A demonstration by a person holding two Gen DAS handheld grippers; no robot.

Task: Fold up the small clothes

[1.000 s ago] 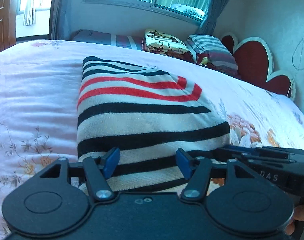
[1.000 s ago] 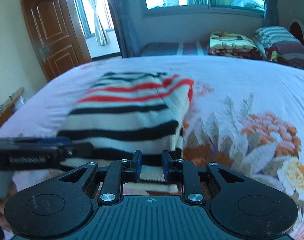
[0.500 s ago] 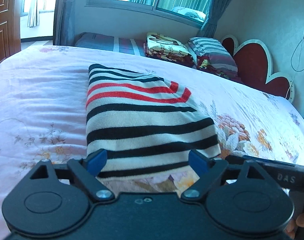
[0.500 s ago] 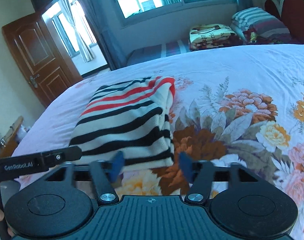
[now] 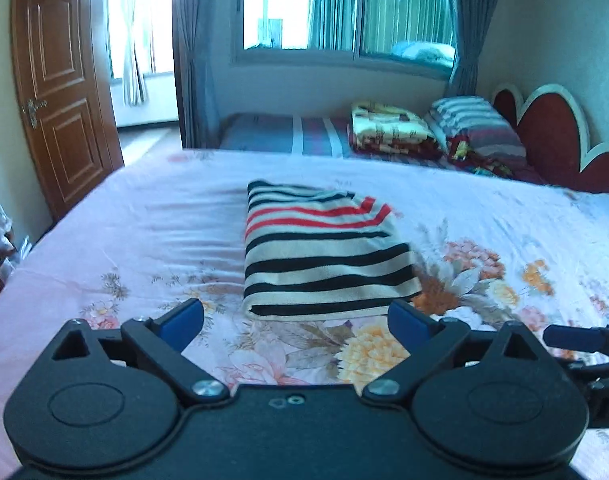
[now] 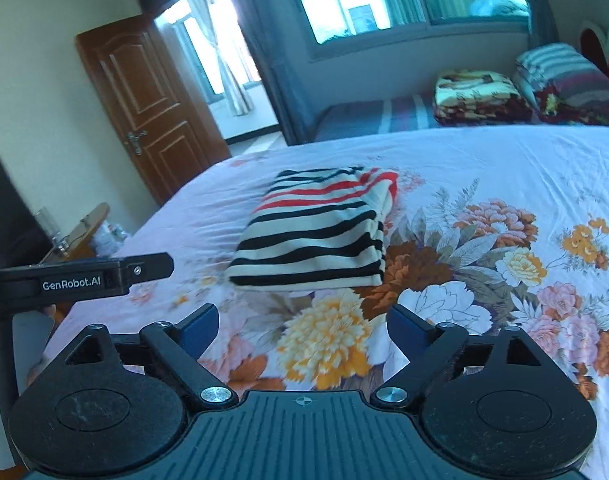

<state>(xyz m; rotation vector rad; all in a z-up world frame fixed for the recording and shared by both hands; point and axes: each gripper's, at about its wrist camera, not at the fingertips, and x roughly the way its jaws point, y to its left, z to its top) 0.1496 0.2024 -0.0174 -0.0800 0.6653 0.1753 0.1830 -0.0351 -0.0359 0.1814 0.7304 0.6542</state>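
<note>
Since the striped sweater [image 5: 324,256] lies folded flat on the bed [image 5: 144,232], both grippers — left [image 5: 296,322], right [image 6: 302,322] — hover clear, jaws spread and empty.

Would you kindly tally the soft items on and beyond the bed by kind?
Folded cream knit garment with black and red stripes: 1
Folded yellow patterned blanket: 1
Striped pillow: 1
Pink floral bedsheet: 1
Total: 4
</note>
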